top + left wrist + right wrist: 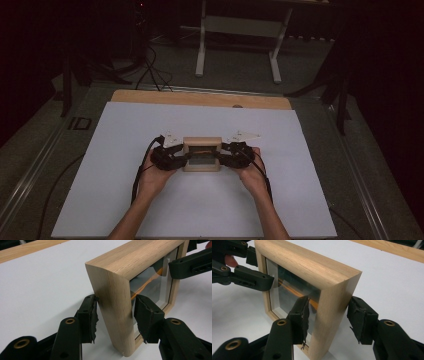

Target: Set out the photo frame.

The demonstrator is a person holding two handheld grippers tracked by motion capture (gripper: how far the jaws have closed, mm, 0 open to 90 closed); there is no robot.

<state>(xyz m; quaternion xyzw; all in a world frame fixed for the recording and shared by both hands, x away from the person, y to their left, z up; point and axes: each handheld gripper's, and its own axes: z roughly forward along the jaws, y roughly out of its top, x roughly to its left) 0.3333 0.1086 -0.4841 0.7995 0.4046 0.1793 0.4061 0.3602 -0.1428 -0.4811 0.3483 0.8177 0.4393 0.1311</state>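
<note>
A light wooden picture frame (202,154) with a glass front stands upright on the white table top (200,215), a little nearer than its middle. My left gripper (184,159) clasps the frame's left post, and my right gripper (223,157) clasps the right post. In the left gripper view the frame (135,257) has its side post between the two pads of my left gripper (115,307), both against the wood. In the right gripper view the frame (312,267) sits likewise in my right gripper (328,312), one pad on the front and one on the back.
A bare wooden strip (200,99) runs along the table's far edge. Beyond it stand the white legs of another table (237,30), with cables (150,70) on the dark floor. White surface stretches on every side of the frame.
</note>
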